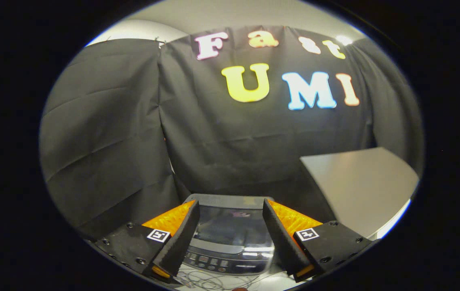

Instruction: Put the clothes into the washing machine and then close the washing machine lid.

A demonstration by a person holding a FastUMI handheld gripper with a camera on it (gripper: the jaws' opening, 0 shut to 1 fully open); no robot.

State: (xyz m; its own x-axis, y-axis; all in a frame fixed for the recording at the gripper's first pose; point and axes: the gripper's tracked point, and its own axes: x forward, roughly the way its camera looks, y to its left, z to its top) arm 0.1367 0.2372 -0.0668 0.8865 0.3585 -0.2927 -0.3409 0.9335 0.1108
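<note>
The gripper (231,208) hangs with its fingers spread apart and empty; the washing machine (230,238) sits between and just beyond them, its glass lid (232,226) down, a grey panel (359,186) to its right

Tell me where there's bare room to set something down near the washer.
The flat grey tabletop, beyond the right of the open fingers, looks bare. The grey top-loading washing machine sits between them, lid down. Thin tangled wires crowd the white surface before it.
</note>
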